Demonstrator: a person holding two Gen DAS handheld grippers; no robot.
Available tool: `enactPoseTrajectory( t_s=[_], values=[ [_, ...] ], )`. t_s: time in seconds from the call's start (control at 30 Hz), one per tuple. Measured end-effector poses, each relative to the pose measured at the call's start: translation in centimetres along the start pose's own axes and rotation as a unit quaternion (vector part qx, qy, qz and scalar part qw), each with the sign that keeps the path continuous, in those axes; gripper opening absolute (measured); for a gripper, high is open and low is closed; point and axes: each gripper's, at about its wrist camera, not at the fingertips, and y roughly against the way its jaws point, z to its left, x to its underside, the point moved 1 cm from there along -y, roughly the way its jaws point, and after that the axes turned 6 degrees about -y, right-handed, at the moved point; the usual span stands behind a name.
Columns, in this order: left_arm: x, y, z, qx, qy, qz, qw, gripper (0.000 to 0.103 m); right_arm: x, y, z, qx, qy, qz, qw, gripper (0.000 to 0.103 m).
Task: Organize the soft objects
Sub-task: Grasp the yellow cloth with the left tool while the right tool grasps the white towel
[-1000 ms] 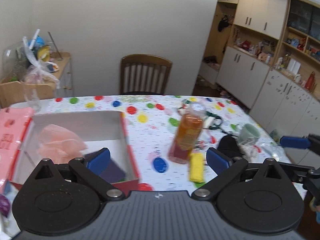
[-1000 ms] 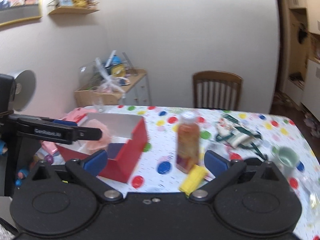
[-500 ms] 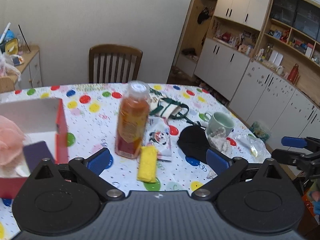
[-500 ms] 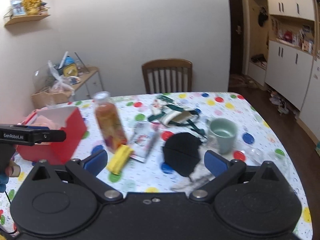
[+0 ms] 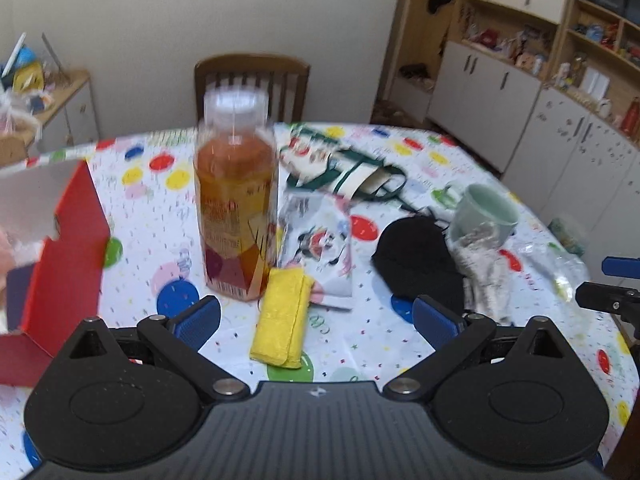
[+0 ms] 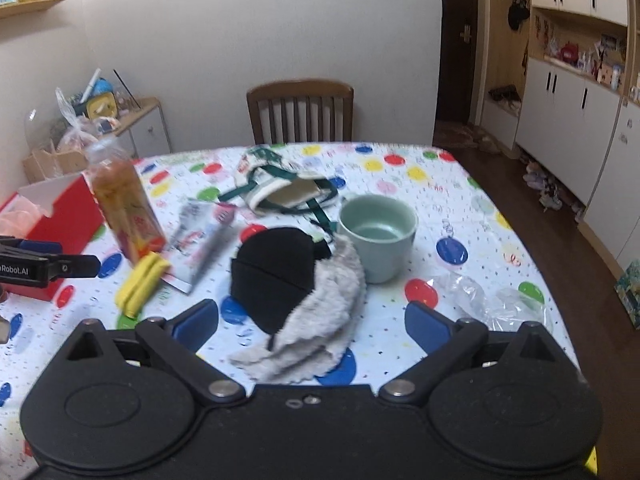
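Left gripper [image 5: 316, 318], fingers wide and empty, above the yellow cloth [image 5: 283, 316] at lower centre; right gripper [image 6: 312, 320], equally wide, over the grey fleece [image 6: 320, 324] and black hat [image 6: 272, 276].

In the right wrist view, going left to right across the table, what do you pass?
Red box → juice bottle → yellow cloth → black beanie → green mug → clear plastic wrapper.
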Motion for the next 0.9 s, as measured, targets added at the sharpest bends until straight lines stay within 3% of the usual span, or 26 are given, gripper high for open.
enactPoseTrajectory(
  t_s=[0.27, 0.63, 0.8, 0.9],
  values=[
    [0.4, -4.8, -0.2, -0.017, 0.005, 0.037, 0.9992, 0.103, -0.6, -5.1, -2.4, -0.006, -0.002, 0.042, 0.999, 0.095],
    [1.4, -9.4, 0.0, -0.054, -0.014, 0.076, 0.9956, 0.102, -0.5, -11.2, -4.7, -0.011, -0.033, 0.111, 0.993, 0.079],
    [1.5, -10.6, 1.0, -0.054, 0.009, 0.088, 0.9946, 0.101, -0.8, -12.5, -5.2, -0.023, -0.047, 0.123, 0.991, 0.074],
    [1.6, -11.0, 1.2, -0.047, 0.02, 0.091, 0.9946, 0.095, -1.0, -13.0, -5.1, -0.032, -0.049, 0.126, 0.99, 0.065]
  ],
)
